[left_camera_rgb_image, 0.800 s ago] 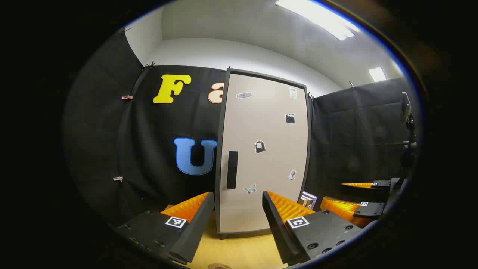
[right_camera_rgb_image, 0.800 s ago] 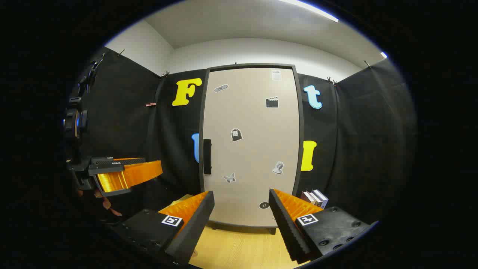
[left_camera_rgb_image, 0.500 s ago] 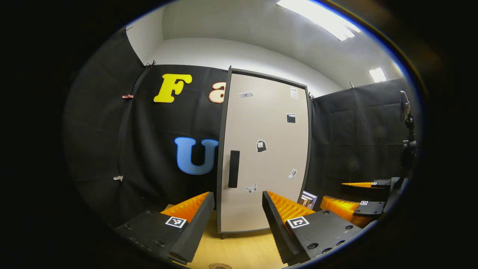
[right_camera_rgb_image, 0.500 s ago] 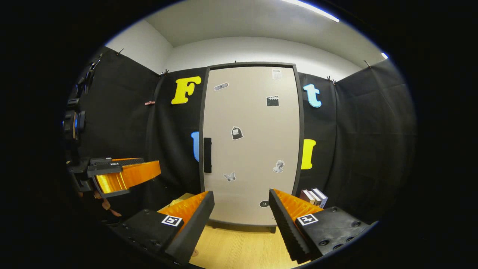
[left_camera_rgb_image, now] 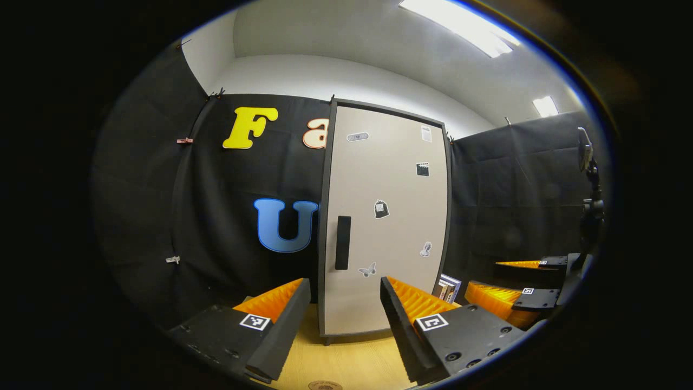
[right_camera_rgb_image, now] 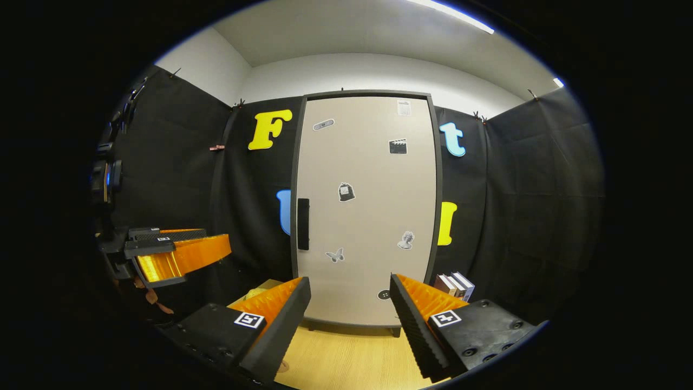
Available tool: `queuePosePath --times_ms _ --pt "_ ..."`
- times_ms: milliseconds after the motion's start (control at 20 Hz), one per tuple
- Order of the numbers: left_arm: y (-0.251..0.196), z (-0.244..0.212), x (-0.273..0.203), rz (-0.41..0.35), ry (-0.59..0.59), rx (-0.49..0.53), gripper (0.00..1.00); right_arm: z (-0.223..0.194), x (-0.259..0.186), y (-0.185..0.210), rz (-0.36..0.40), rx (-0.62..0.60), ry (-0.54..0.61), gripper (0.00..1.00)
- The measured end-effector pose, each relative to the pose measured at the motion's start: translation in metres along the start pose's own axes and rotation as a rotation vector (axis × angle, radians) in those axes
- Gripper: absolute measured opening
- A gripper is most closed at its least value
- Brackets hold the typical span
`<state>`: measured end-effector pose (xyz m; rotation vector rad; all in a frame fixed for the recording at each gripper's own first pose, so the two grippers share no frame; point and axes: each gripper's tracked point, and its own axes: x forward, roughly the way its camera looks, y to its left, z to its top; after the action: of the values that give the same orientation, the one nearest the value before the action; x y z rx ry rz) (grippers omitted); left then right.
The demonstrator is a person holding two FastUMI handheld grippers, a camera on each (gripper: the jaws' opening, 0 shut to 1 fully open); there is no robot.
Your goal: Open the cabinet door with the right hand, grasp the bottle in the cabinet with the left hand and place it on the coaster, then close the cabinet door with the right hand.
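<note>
Black cloth walls close in a wooden desk (right_camera_rgb_image: pixel 346 363), and at its far edge stands the cabinet (right_camera_rgb_image: pixel 365 211) with its door shut and the dark handle (right_camera_rgb_image: pixel 303 223) on the door's left side. Both claws hang short of it with fingers spread and nothing between them: the right claw (right_camera_rgb_image: pixel 349 303) faces the door, the left claw (left_camera_rgb_image: pixel 344 303) points at its lower part, and a coaster (left_camera_rgb_image: pixel 325 385) lies at the near edge. Since a moment ago the door has slid slightly rightward in both views, and the handle sits well apart from either claw.
</note>
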<state>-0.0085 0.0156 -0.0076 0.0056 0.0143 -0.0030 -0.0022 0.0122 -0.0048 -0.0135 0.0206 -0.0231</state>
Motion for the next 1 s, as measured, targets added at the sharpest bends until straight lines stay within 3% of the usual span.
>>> queuePosePath --times_ms 350,700,850,1000 --pt "0.002 -0.003 0.006 0.052 0.005 -0.015 0.83 0.001 0.008 -0.013 0.019 0.010 0.006 0.95" --pt "0.018 0.000 -0.005 0.248 -0.024 -0.016 0.83 -0.003 0.029 -0.004 0.203 0.009 0.014 0.95" --pt "0.026 -0.003 -0.007 0.261 -0.012 -0.009 0.82 -0.009 0.040 0.007 0.226 0.004 0.033 0.95" --pt "0.047 -0.005 -0.003 0.249 0.000 0.008 0.83 -0.007 0.054 0.021 0.197 -0.013 0.013 0.95"
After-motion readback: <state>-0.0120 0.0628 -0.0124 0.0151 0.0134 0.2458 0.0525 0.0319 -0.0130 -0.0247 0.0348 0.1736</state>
